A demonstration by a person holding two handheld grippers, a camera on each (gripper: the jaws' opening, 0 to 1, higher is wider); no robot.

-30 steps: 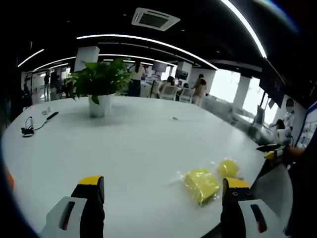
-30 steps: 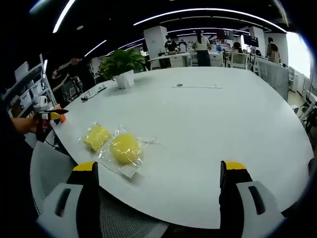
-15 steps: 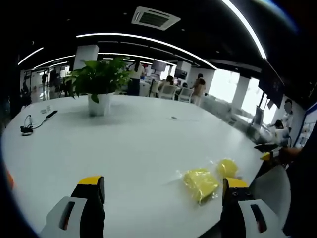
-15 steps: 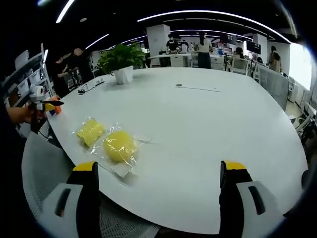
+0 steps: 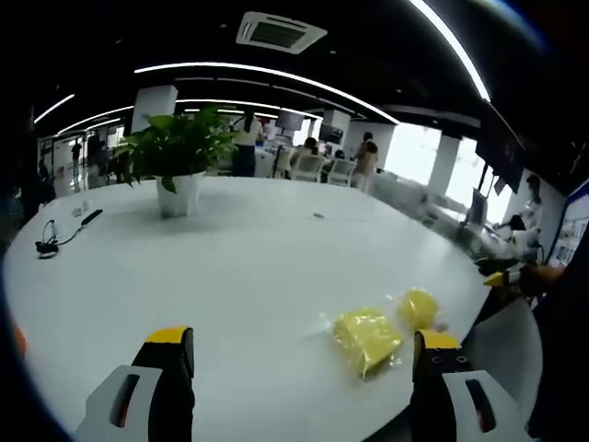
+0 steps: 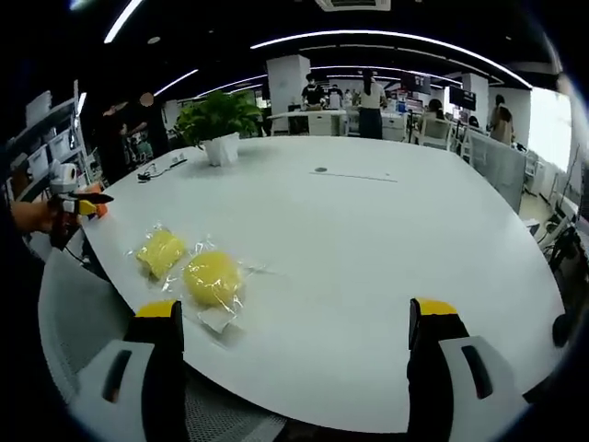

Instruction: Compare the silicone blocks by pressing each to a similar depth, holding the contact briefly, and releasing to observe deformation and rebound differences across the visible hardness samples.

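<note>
Two yellow silicone blocks in clear bags lie near the edge of a large white table (image 5: pixel 230 267). In the left gripper view the squarish block (image 5: pixel 364 331) sits ahead and right of centre, and the rounder block (image 5: pixel 419 308) lies just beyond it. My left gripper (image 5: pixel 299 364) is open, held above the table short of them. In the right gripper view the round block (image 6: pixel 212 277) is nearer, ahead and left, with the square block (image 6: pixel 158 251) further left. My right gripper (image 6: pixel 294 359) is open over the table (image 6: pixel 368 249) edge. The left gripper (image 6: pixel 78 204) shows far left in a hand.
A potted plant (image 5: pixel 177 157) in a white pot stands far across the table, also the plant (image 6: pixel 219 124) in the right gripper view. A black cable (image 5: pixel 55 238) lies at the table's left. A mesh chair (image 6: pixel 83 341) sits beside the near edge. People and chairs (image 5: pixel 313 164) stand beyond.
Both views have shifted slightly. In the left gripper view the blocks sit a little further left and higher; in the right gripper view they have drifted left. The blocks lie untouched.
</note>
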